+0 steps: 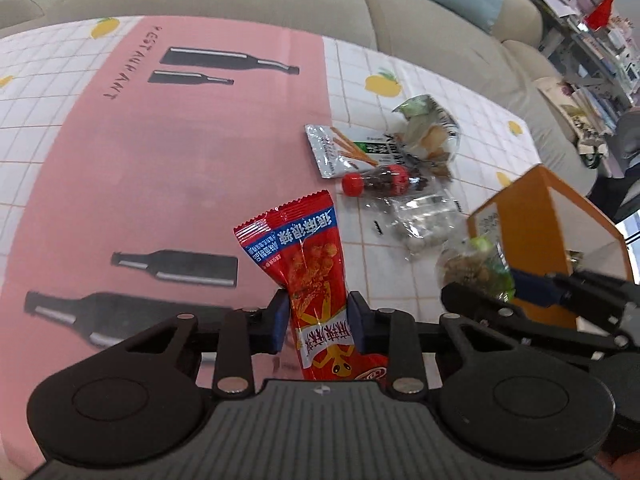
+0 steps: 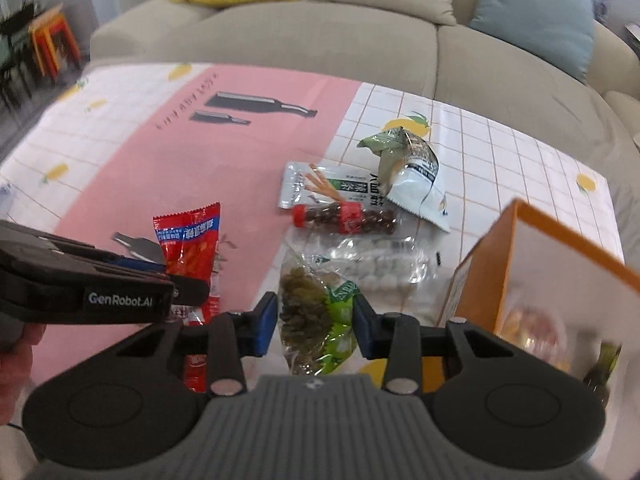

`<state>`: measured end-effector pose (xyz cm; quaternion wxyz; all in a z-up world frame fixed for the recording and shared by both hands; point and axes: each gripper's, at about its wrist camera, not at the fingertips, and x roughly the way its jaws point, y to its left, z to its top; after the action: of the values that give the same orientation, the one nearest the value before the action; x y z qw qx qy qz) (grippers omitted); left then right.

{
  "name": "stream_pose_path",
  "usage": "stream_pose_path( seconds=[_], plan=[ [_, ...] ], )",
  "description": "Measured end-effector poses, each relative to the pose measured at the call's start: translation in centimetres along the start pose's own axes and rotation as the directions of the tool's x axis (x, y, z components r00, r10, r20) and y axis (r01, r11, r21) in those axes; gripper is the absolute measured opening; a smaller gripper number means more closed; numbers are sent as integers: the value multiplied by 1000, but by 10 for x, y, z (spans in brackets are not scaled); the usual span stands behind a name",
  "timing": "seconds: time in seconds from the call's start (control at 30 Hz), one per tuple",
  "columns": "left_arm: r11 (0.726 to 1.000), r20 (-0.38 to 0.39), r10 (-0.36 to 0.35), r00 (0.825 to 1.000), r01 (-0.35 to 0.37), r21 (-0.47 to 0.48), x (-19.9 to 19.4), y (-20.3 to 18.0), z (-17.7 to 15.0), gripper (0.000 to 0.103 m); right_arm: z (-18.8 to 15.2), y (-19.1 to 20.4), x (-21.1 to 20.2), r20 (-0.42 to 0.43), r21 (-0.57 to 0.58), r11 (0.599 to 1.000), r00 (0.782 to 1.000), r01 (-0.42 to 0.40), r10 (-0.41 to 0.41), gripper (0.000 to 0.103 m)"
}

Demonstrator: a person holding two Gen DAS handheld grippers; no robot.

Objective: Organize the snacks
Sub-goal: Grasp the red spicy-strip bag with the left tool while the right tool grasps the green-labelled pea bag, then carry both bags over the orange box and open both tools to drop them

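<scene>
My left gripper [image 1: 318,314] is shut on a red snack packet [image 1: 310,276] and holds it upright above the table; the packet also shows in the right wrist view [image 2: 190,248]. My right gripper [image 2: 316,318] is shut on a clear bag of green raisins [image 2: 310,312], seen in the left wrist view [image 1: 478,266] beside the orange box [image 1: 560,220]. The orange box [image 2: 520,264] stands open at the right, with snacks inside. Loose snacks lie mid-table: a small cola-shaped candy bottle [image 2: 346,218], a biscuit-stick pack [image 2: 320,190], a green-white bag [image 2: 412,172] and a clear bag of white candies [image 2: 380,264].
The table carries a pink and white checked cloth [image 1: 160,160] with printed bottles and lemons. A beige sofa [image 2: 320,40] with yellow and blue cushions runs along the far edge. Shelves [image 1: 600,48] stand at the far right.
</scene>
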<state>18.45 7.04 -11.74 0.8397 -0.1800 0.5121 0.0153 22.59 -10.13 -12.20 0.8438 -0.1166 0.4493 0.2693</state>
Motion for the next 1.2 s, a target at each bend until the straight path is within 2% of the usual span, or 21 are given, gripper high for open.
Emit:
stream_pose_path(
  seconds=[0.27, 0.47, 0.6, 0.83, 0.93, 1.2],
  plan=[
    [998, 82, -44, 996, 40, 47, -54, -16, -12, 34, -26, 5, -45, 95, 118, 992, 995, -31, 19, 38],
    [988, 137, -129, 982, 117, 98, -93, -45, -13, 34, -35, -6, -95, 187, 158, 987, 982, -27, -3, 38],
    [978, 162, -173, 972, 149, 148, -110, -73, -12, 34, -41, -22, -126, 211, 184, 983, 977, -15, -25, 38],
    [950, 156, -246, 957, 206, 236, -115, -128, -6, 34, -52, -66, -171, 213, 219, 976, 975, 21, -68, 38],
    [936, 141, -275, 951, 230, 268, -112, -151, -3, 34, -57, -85, -184, 198, 233, 970, 974, 64, -112, 38],
    [887, 37, -323, 946, 289, 360, -83, -206, 2, 34, -75, -139, -200, 145, 270, 948, 966, 169, -213, 38]
  ],
)
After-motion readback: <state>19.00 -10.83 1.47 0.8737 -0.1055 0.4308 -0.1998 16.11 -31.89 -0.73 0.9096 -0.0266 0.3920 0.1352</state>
